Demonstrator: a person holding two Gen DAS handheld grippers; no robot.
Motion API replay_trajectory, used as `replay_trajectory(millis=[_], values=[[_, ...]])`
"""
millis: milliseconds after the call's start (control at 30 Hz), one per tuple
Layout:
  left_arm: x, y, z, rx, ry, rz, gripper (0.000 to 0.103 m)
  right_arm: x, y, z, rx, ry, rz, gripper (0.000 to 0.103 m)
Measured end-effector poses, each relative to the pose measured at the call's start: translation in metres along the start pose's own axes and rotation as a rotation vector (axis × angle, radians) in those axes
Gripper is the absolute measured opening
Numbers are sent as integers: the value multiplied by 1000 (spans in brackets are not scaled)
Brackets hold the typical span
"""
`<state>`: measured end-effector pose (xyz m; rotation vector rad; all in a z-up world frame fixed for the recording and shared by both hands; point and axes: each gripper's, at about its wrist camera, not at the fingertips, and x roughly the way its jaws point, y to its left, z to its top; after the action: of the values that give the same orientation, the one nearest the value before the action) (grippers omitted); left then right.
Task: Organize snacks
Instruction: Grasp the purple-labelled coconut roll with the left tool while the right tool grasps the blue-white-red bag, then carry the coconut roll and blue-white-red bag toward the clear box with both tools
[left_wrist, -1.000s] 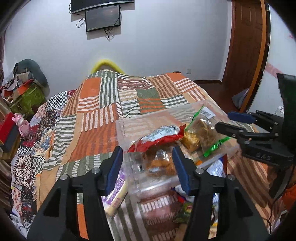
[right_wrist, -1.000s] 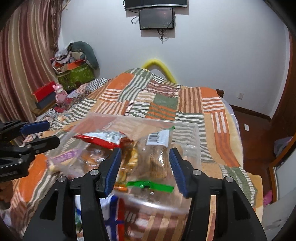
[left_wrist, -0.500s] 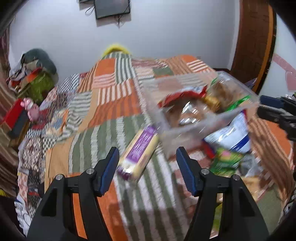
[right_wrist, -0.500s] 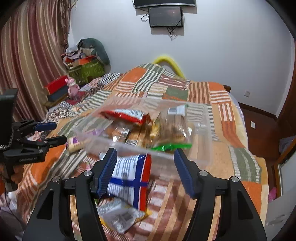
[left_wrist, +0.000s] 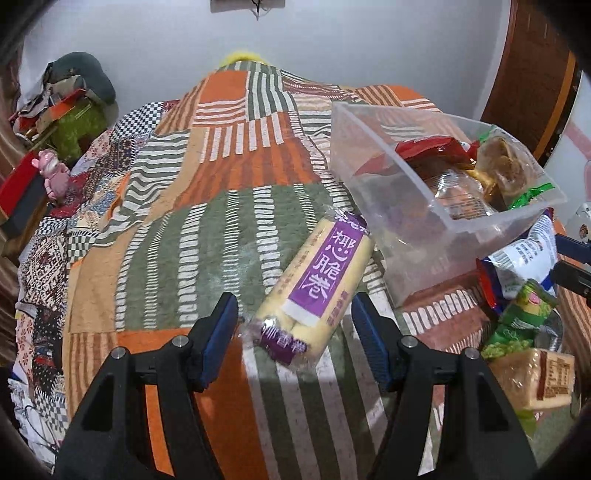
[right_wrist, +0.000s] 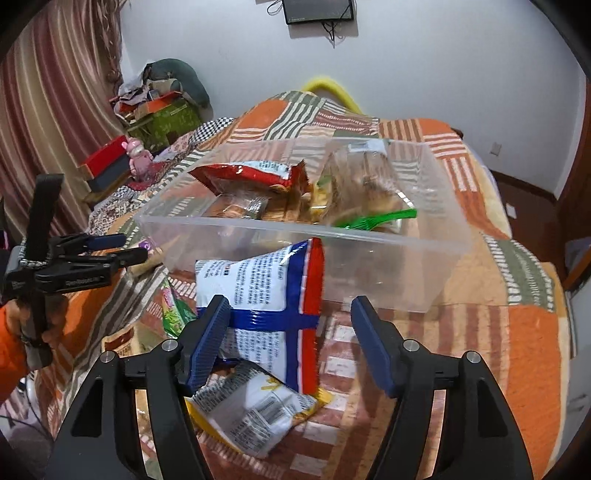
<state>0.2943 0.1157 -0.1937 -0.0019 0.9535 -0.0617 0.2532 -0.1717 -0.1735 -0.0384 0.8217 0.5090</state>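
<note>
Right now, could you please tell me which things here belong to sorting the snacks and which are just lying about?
Job: clear bin, purple roll pack, blue-and-white bag, red bag, green packet.
Lying about: pink toy, red box, wall screen.

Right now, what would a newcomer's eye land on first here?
The clear bin on the patchwork bed, tilted and part full of snack bags. Then the yellow wafer pack with a purple label, lying loose between the left gripper pads. A blue, white and red bag leans on the bin's near wall before the opening right gripper.
</note>
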Motion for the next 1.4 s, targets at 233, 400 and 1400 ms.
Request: replay_trajectory(millis=[233, 400, 1400], values=[[17, -5, 1, 27, 8, -7, 63, 10, 9, 2, 20, 14, 38, 69], [15, -12, -2, 75, -31, -4, 48, 16, 17, 4, 11, 20, 36, 71], [-40, -15, -76, 11, 117, 2, 45, -7, 0, -9, 70, -14, 53, 41]])
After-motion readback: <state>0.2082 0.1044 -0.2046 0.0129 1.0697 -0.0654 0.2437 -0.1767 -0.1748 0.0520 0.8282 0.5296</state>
